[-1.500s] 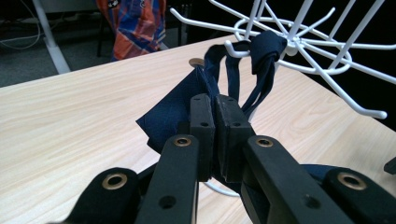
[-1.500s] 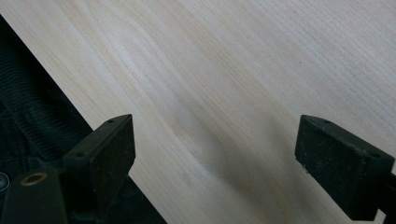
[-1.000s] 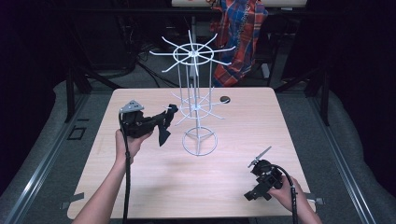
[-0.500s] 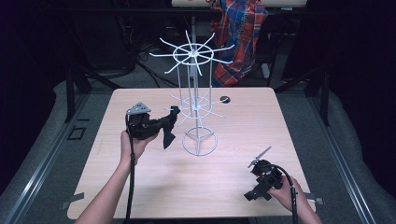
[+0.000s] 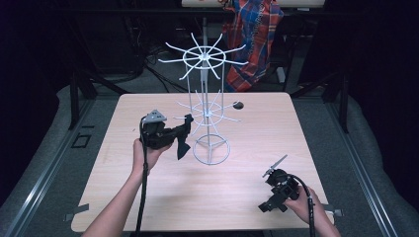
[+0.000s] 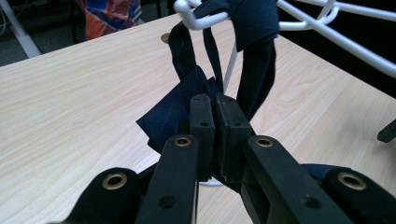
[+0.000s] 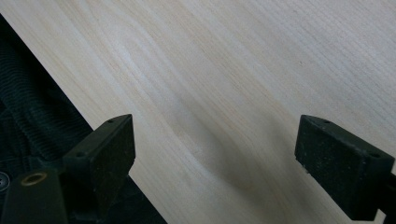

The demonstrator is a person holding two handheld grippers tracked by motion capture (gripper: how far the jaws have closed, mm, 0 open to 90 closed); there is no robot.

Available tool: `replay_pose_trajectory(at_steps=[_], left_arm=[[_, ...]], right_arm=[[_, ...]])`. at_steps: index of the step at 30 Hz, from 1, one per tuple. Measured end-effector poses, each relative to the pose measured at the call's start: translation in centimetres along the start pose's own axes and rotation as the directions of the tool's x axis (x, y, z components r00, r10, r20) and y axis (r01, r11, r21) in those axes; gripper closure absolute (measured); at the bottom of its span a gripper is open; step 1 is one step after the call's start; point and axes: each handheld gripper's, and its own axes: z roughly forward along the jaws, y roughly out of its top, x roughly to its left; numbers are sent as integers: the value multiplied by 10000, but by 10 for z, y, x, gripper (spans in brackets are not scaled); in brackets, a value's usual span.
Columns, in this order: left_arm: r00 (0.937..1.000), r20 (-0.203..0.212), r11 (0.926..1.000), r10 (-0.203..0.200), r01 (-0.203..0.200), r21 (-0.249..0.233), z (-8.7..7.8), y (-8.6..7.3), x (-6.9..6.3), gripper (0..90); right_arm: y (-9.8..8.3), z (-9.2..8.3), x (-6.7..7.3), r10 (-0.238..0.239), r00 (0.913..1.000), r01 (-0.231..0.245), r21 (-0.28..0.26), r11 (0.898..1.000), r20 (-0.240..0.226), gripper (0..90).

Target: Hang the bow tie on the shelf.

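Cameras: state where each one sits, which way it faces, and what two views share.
High view: above the near table edge, looking forward and down; both forearms enter from below.
Left gripper view: rides the left gripper, jaws shut on dark cloth by the white rack.
Right gripper view: rides the right gripper, jaws open over bare wood.
Shared: high and left gripper views show rack and cloth.

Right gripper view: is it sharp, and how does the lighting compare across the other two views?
Right gripper view: the jaws are soft and out of focus, a broad dim shadow lies on the table between them. Left gripper view: evenly lit, the dark cloth and white rack crisp. High view: the tabletop bright, the surroundings nearly black, no glare.
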Motion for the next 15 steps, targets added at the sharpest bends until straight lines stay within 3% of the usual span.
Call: replay_pose_trajectory(at_steps=[15], left_arm=[[10000, -63, 9996, 27, -25, 283, 7, -4, 1, 864]], right_arm=[[0, 0, 0, -21, 10000, 21, 77, 10000, -14, 118]])
